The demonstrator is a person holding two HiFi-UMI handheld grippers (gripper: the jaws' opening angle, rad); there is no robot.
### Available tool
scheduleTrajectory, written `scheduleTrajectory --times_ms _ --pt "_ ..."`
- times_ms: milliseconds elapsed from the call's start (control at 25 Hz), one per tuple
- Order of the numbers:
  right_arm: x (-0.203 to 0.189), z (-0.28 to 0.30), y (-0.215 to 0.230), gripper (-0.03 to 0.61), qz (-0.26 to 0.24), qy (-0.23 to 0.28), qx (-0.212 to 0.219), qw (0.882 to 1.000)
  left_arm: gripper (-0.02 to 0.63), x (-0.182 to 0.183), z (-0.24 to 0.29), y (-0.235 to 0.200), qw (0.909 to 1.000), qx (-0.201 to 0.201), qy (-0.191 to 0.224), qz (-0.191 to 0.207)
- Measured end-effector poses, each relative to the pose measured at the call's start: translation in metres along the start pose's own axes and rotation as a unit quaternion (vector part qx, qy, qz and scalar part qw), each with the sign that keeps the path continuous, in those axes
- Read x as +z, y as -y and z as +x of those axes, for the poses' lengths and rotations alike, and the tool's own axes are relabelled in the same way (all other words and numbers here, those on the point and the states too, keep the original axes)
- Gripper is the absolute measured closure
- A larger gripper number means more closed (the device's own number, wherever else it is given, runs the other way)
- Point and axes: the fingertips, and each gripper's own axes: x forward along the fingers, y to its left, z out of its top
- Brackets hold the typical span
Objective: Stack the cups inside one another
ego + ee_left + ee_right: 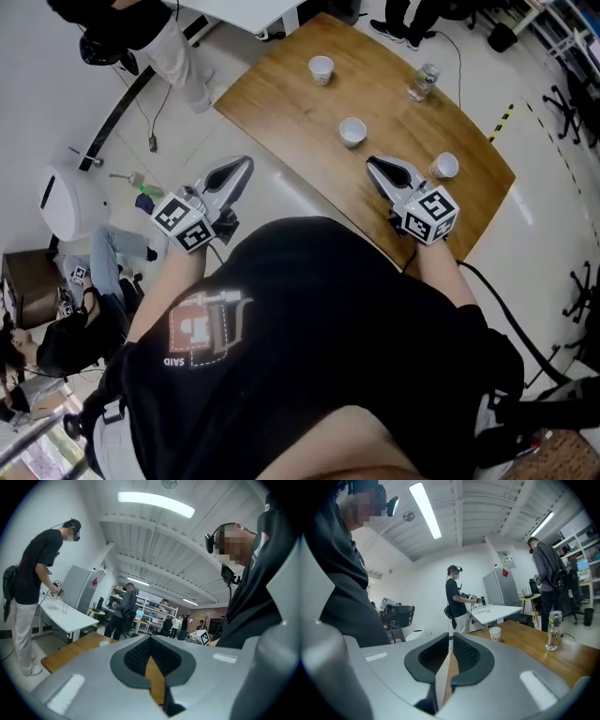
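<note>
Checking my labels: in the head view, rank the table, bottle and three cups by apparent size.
1. Table.
2. Bottle, only slightly longer than a cup.
3. Far cup, middle cup, right cup: they look alike, so unranked.

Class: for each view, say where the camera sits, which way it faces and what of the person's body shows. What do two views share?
Head view: on the person's head, facing steeply down at the wooden table, left tool, right tool and their black shirt.
Left gripper view: on the left tool, facing level across the room; shirt at right.
Right gripper view: on the right tool, facing across the table to the bottle; shirt at left.
Shared by head and right gripper views: table, bottle.
</note>
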Motion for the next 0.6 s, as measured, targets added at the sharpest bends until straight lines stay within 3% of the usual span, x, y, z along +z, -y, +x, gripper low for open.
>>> scheduleTrajectory --times_ms 160,320,400,600 --pt "0.001 0.007 0.025 0.534 0.021 0.010 -0.052 0.998 0.609 0.000 0.050 -0.036 0.9979 -0.060 -0.023 -0.006" --pt "-0.001 0.028 0.047 0.534 0.035 0.004 -0.132 0.991 0.609 0.003 0.090 -0.087 0.9891 -0.141 -0.042 -0.013" --pt "-0.001 0.043 0.053 0.532 0.037 -0.003 -0.177 0.983 0.609 0.003 0.103 -0.111 0.9812 -0.183 -0.056 -0.021" --pt "-0.010 0.065 0.054 0.525 0.085 0.002 -0.274 0.958 0.609 0.000 0.128 -0.145 0.9506 -0.291 -0.105 -0.027"
